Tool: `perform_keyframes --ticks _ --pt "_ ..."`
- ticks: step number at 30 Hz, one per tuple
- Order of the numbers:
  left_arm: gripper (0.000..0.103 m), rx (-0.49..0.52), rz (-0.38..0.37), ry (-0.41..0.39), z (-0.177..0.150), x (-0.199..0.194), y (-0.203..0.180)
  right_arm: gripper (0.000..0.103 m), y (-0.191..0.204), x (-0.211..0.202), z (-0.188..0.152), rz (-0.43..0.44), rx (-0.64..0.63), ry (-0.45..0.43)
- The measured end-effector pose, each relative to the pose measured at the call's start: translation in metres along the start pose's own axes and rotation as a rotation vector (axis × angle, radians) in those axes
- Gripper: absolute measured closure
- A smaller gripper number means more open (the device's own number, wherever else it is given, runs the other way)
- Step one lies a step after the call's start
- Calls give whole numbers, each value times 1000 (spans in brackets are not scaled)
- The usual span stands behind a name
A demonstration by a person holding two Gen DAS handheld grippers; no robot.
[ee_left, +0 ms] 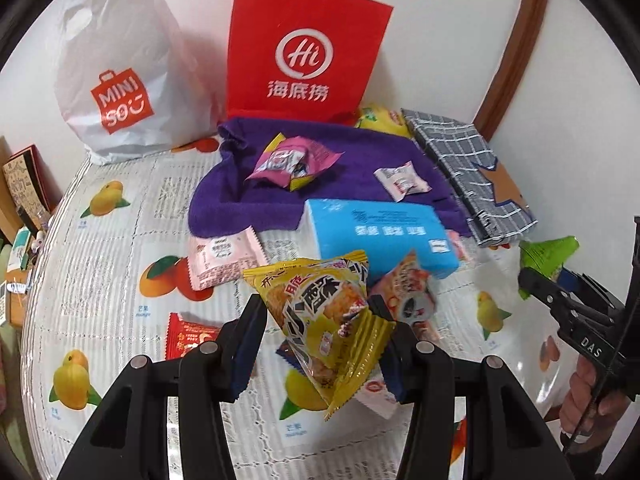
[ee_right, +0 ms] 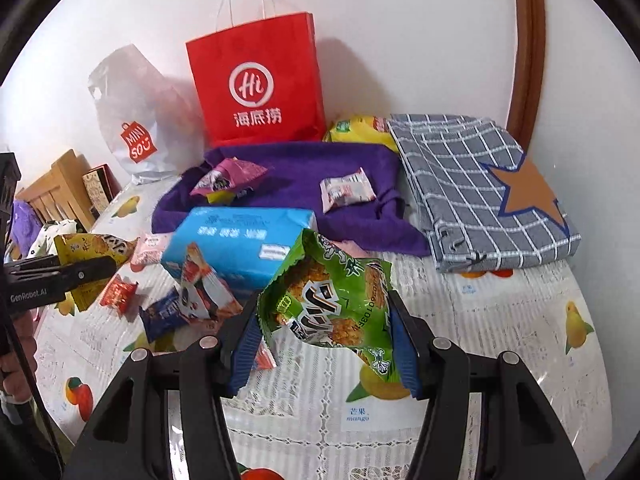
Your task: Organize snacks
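Your left tongs [ee_left: 316, 320] pinch a yellow snack bag [ee_left: 324, 320] above the desk [ee_left: 120, 240] (fruit-print cover). Your right tongs [ee_right: 324, 324] clamp a green snack bag [ee_right: 328, 300], held in front of the blue tissue pack [ee_right: 236, 240]. More snacks lie on the purple towel [ee_right: 300, 184].

Two fisheye wrist views, each aimed downward along a gripper toward the far wall.

The left gripper [ee_left: 316, 320] is seen close from behind in the left wrist view; the right gripper [ee_right: 324, 320] likewise in the right wrist view, set further toward the table's right edge. The red bag [ee_left: 304, 52], purple towel [ee_left: 360, 184] and blue pack [ee_left: 376, 232] are shared, and each gripper is caught in the other's view.
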State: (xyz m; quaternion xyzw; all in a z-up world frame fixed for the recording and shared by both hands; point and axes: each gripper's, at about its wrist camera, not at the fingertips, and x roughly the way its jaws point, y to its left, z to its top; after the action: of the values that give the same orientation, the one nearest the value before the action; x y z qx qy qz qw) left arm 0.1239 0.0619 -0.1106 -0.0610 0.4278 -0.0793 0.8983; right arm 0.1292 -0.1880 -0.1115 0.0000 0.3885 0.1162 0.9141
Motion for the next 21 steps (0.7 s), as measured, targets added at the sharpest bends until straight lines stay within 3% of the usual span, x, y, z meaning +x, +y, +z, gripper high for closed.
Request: perform_keyframes --ticks 10,21 --pt "53 39 4 -33 28 -13 -18 45 10 -9 37 3 -5 -49" --pt "53 62 -1 -58 79 -7 -27 45 15 10 90 7 -23 -59"
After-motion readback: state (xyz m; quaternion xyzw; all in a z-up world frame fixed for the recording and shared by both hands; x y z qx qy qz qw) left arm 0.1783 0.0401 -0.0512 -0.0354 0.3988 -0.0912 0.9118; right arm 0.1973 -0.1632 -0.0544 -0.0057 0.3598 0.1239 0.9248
